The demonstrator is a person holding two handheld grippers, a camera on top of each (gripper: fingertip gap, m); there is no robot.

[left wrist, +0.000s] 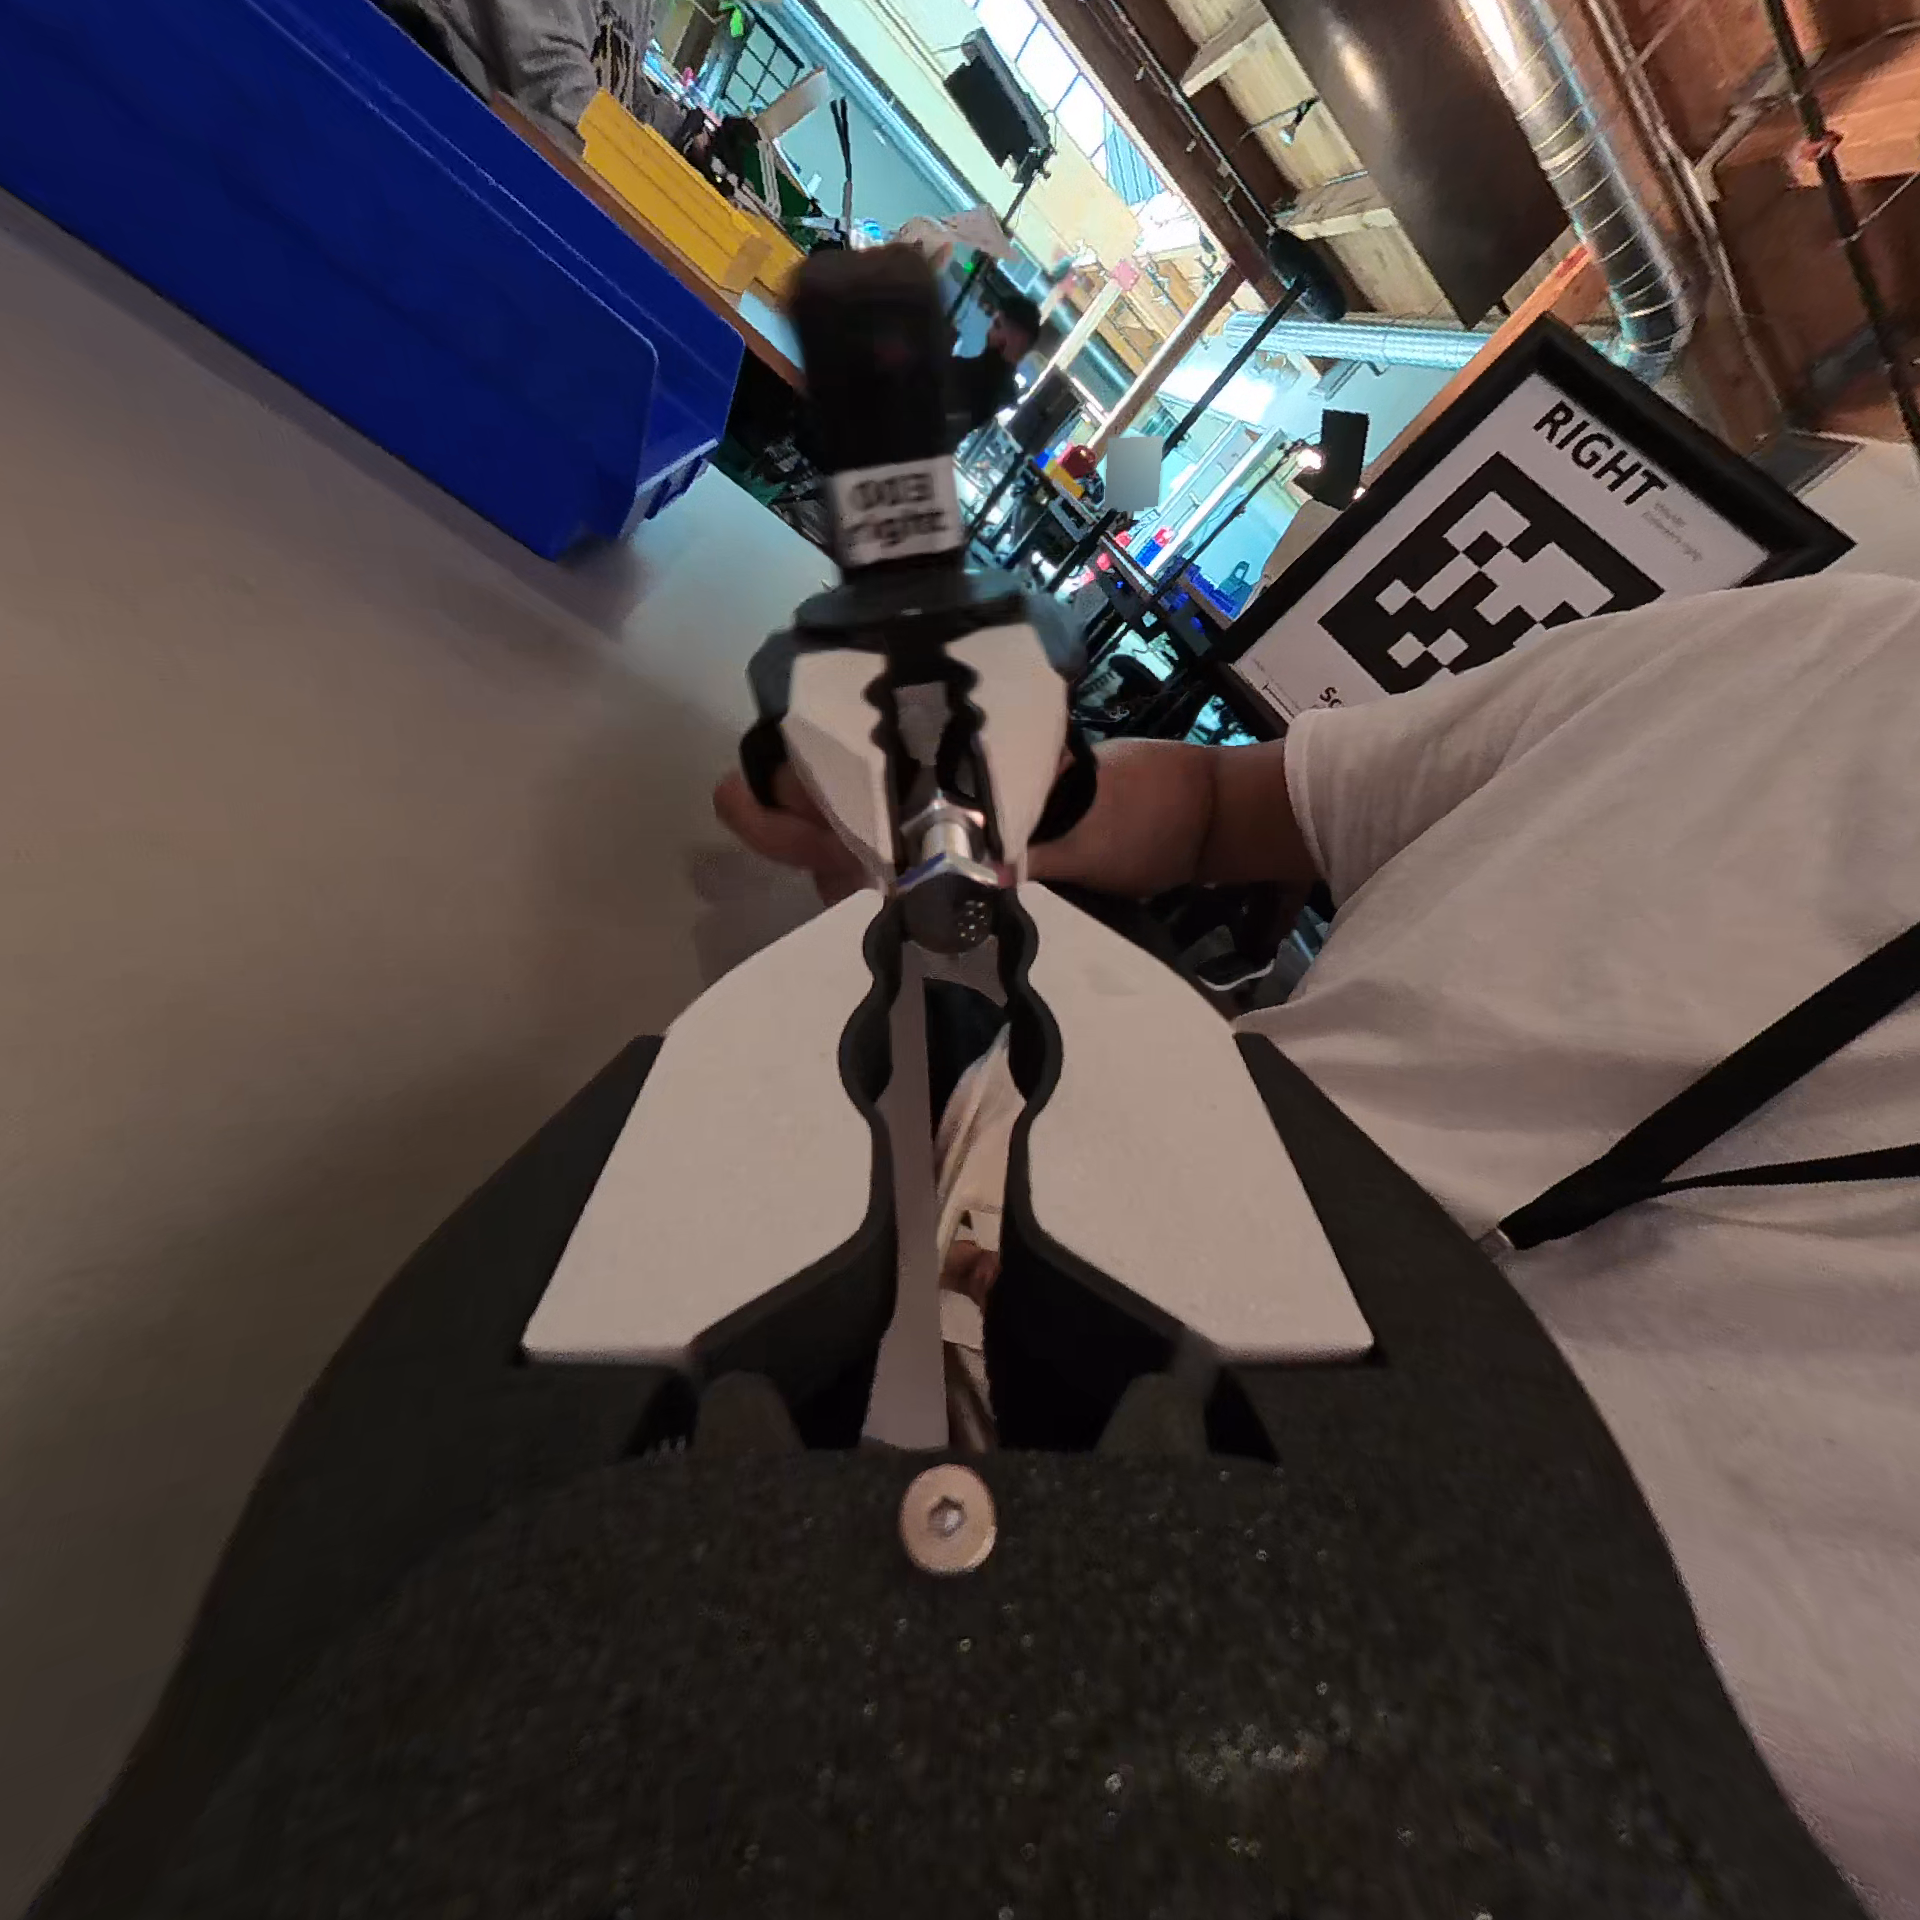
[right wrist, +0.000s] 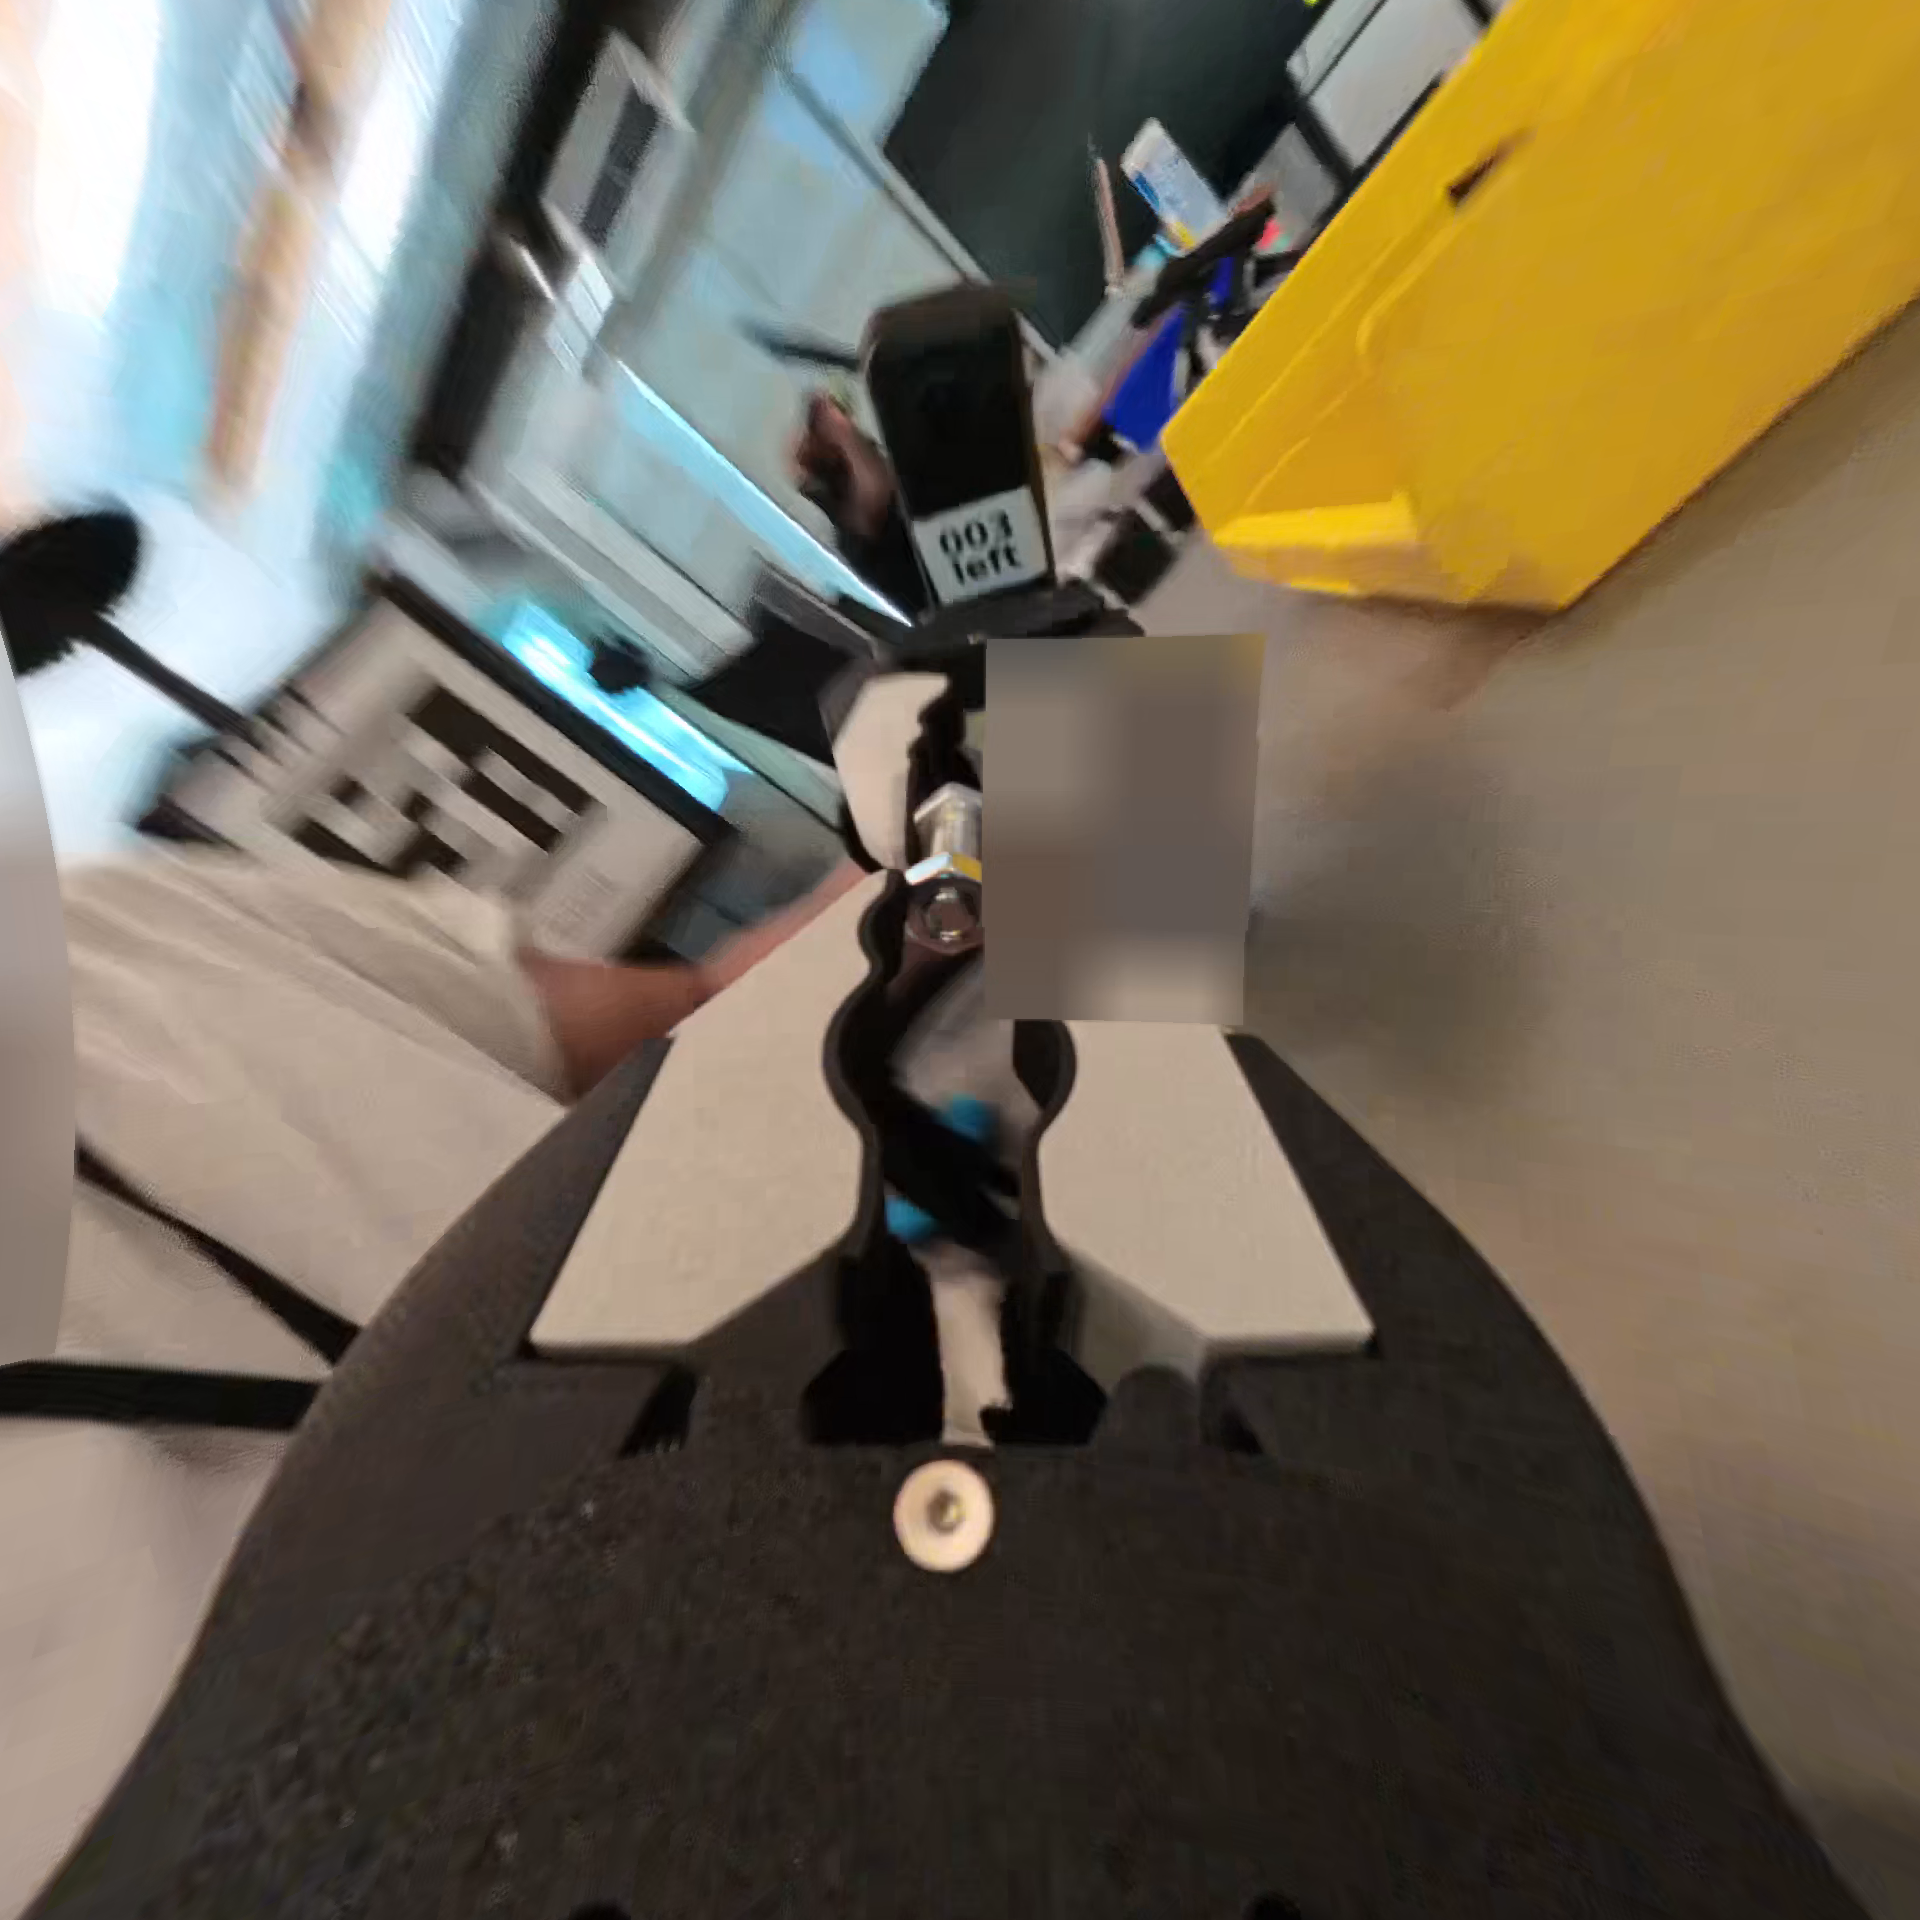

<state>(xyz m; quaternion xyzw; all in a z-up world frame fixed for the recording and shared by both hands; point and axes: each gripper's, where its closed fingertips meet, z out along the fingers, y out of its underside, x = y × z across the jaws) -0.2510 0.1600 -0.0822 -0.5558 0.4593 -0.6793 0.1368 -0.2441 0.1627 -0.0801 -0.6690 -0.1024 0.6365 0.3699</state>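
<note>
My two grippers face each other tip to tip above a beige table [left wrist: 260,831]. The left gripper [left wrist: 948,935] is shut on the near end of a short silver bolt-and-nut piece [left wrist: 948,873]. The right gripper [left wrist: 940,831], held by a hand [left wrist: 790,831], is shut on its far end. In the right wrist view the right gripper [right wrist: 935,930] clamps the hex end of the same piece [right wrist: 940,894]. The left gripper [right wrist: 904,810] grips the other end, half hidden by a mosaic patch. That view is motion-blurred.
A blue bin [left wrist: 364,260] lies on the table with yellow bins [left wrist: 675,177] behind it. A large yellow bin [right wrist: 1507,312] sits at the right. A framed black-and-white marker board [left wrist: 1507,561] stands behind a person in a white shirt [left wrist: 1558,935] with a black strap.
</note>
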